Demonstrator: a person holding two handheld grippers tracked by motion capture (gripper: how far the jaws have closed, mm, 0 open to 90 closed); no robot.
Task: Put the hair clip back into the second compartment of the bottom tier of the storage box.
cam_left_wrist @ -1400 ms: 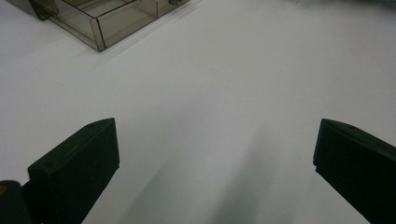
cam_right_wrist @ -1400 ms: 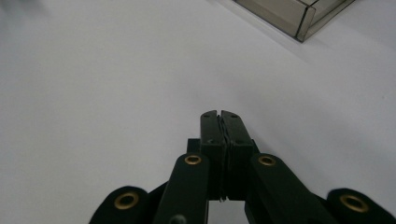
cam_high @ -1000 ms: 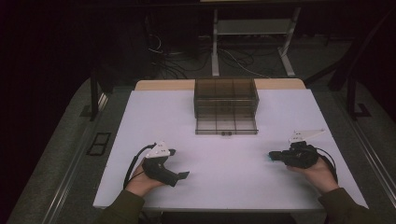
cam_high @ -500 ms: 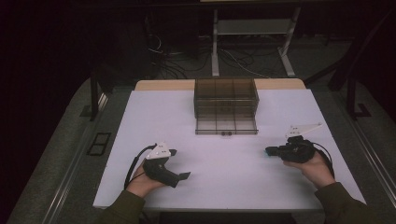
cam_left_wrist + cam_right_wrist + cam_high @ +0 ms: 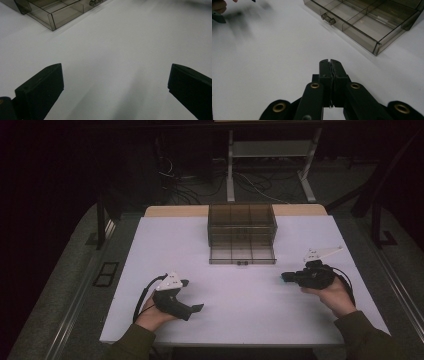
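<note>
My right hand-held gripper [image 5: 329,62] points across the white desk [image 5: 240,305] toward the smoky transparent plastic drawer box [image 5: 242,234], its jaws pressed together on nothing. My left hand-held gripper [image 5: 115,82] rests wide open and empty, well apart from the box, whose bottom drawer stands pulled out with its small knob [image 5: 328,19] facing me. With shut jaws I'd likely just bump that knob and shove the light box backward instead of gripping it.
</note>
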